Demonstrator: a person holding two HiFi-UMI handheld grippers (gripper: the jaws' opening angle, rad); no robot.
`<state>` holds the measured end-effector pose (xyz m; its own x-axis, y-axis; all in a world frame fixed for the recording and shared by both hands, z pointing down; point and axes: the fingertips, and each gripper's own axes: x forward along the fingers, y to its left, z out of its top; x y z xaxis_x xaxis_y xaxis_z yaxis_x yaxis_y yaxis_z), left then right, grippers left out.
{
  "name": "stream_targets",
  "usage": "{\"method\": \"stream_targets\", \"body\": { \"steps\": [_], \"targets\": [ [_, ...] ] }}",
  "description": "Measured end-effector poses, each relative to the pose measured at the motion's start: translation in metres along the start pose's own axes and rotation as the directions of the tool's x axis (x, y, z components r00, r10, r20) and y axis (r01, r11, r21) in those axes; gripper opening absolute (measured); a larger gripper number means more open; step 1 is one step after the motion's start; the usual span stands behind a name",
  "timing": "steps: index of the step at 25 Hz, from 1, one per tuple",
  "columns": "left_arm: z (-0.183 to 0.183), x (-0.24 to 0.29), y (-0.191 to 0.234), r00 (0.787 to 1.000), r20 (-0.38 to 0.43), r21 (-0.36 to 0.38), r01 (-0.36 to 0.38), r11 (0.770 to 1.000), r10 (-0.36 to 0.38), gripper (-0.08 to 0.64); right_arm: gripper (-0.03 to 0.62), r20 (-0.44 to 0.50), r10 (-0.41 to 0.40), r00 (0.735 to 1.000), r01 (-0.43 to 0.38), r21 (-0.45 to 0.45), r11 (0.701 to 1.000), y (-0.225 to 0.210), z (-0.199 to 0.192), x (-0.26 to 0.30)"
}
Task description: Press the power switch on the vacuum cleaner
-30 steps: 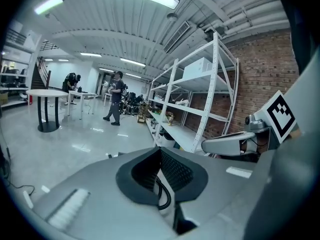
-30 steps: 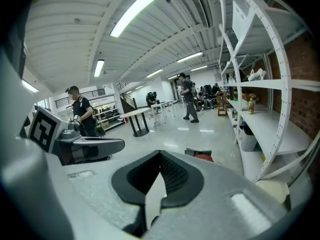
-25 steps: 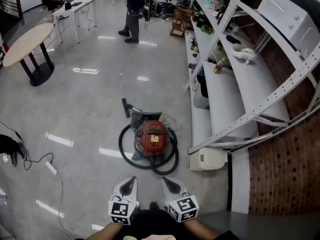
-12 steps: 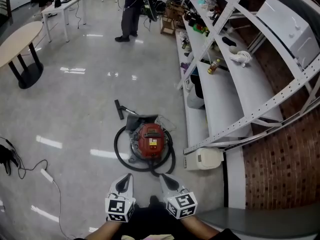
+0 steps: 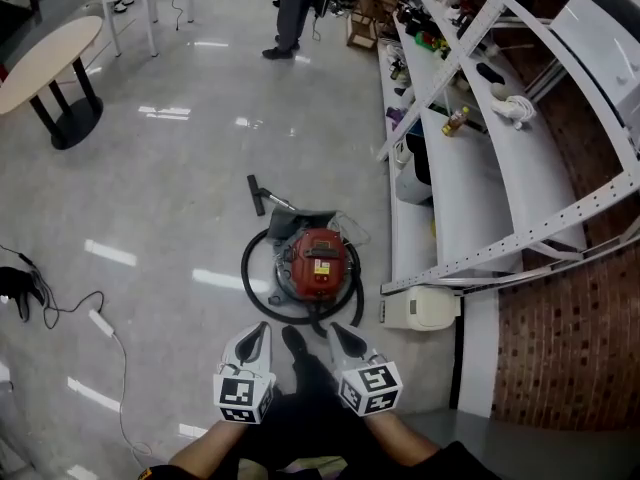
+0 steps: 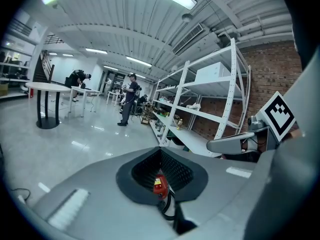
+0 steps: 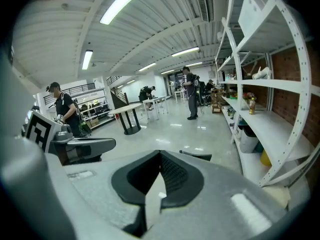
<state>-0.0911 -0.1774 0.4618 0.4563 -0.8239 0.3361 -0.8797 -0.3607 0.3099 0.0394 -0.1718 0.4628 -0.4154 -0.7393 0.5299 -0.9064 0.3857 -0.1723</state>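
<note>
The red canister vacuum cleaner (image 5: 320,263) stands on the floor, ringed by its black hose (image 5: 252,278), with the floor nozzle (image 5: 257,193) lying beyond it. Both grippers are held side by side in the air short of it. My left gripper (image 5: 257,332) is shut and empty; through the gap behind its closed tips the left gripper view shows the vacuum cleaner (image 6: 159,185). My right gripper (image 5: 336,332) is shut and empty as well, and its jaws (image 7: 160,155) point over the floor to the vacuum's right.
White shelving (image 5: 470,168) with assorted items runs along the right. A white box-like appliance (image 5: 420,311) sits on the floor beside the vacuum. A cable with a power strip (image 5: 100,323) lies at left. A round table (image 5: 50,63) and a standing person (image 5: 295,8) are farther off.
The view has shifted and the vacuum cleaner now lies closer to the grippers. Both grippers stay shut and side by side. A dark shoe shows between them.
</note>
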Motion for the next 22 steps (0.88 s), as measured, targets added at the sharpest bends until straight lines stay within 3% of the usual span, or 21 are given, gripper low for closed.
{"method": "stream_targets", "body": {
  "steps": [9, 16, 22],
  "targets": [
    [-0.019, 0.043, 0.012, 0.992, -0.052, -0.018, -0.115, 0.993, 0.113, 0.017, -0.009, -0.055, 0.065, 0.996, -0.064, 0.009, 0.998, -0.042, -0.003, 0.047],
    [-0.038, 0.09, 0.01, 0.985, -0.101, -0.014, -0.144, 0.989, 0.142, 0.017, -0.008, -0.107, 0.081, 0.991, -0.08, 0.014, 0.997, -0.084, -0.015, 0.08],
    [-0.065, 0.117, 0.024, 0.964, -0.148, 0.027, -0.221, 0.975, 0.223, 0.015, -0.009, -0.159, 0.101, 0.982, -0.097, 0.031, 0.995, -0.109, -0.038, 0.106]
  ]
}}
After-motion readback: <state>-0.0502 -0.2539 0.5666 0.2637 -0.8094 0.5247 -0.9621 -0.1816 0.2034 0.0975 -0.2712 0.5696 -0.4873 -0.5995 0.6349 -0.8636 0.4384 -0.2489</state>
